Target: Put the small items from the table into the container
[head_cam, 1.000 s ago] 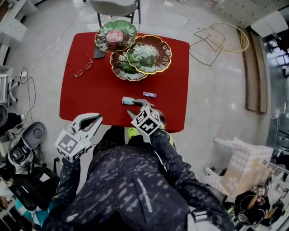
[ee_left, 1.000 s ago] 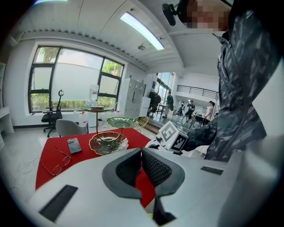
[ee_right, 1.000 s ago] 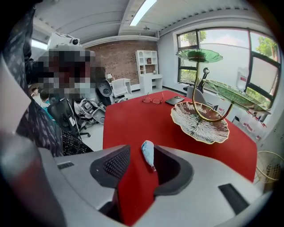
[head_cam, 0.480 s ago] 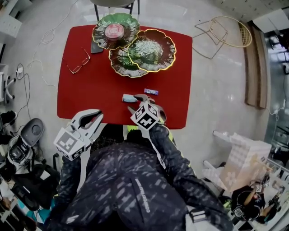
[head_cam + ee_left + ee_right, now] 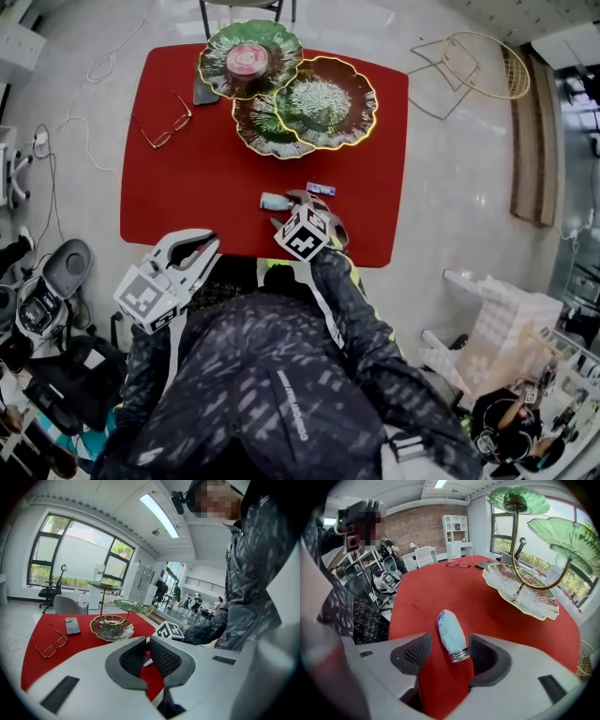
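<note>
While the right gripper [image 5: 449,653] is opening its jaws, the small pale-blue plastic tube with silver cap [image 5: 448,632] lies between them, ungripped. It looks light, squishy and slippery, so I'd pinch mid-body; the left gripper [image 5: 146,654] is closed, empty.

- The head view is bright and evenly lit; the pale floor [image 5: 450,159] shows a soft sheen along the top, and shadows on the red table [image 5: 206,197] are faint.
- Straight lines in that view bow toward the frame edges.
- In the left gripper view, washed-out daylight enters through the windows [image 5: 70,557] at the left, and a ceiling light strip [image 5: 159,513] glares at top centre.
- Both gripper views have dark, vignetted corners, strong fisheye bending and a slightly soft foreground at the bottom.
</note>
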Tool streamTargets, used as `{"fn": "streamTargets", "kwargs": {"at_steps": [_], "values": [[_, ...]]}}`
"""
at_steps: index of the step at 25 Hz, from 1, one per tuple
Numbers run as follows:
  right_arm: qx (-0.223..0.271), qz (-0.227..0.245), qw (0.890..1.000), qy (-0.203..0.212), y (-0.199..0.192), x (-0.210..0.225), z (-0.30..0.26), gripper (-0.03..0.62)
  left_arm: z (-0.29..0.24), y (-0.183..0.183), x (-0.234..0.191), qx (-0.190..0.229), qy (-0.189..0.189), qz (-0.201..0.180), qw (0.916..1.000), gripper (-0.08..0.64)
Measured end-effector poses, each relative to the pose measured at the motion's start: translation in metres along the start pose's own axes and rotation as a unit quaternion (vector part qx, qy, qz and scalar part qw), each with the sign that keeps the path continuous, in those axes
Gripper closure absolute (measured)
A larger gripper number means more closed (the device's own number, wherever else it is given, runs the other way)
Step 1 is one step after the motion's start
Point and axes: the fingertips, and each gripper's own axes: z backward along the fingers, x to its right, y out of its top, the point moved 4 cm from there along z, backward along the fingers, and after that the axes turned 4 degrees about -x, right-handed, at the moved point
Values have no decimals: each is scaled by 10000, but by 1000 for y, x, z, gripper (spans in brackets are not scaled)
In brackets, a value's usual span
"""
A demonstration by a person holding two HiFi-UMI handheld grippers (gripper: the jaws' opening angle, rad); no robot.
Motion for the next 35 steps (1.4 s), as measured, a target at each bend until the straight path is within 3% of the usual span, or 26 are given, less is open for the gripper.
{"fn": "streamTargets", "kwargs": {"at_steps": [15, 18, 35], "values": [[-325, 99, 9989, -326, -5, 5, -14, 356, 6, -3, -13, 72, -134, 108, 9998, 548], [-295, 76, 9988, -371, -5, 6, -13, 401, 7, -3, -14, 69, -183, 116, 9997, 548], [154, -786, 9965, -253, 8, -8, 8, 426, 4, 9, -32, 124, -390, -75, 9991, 548]]}}
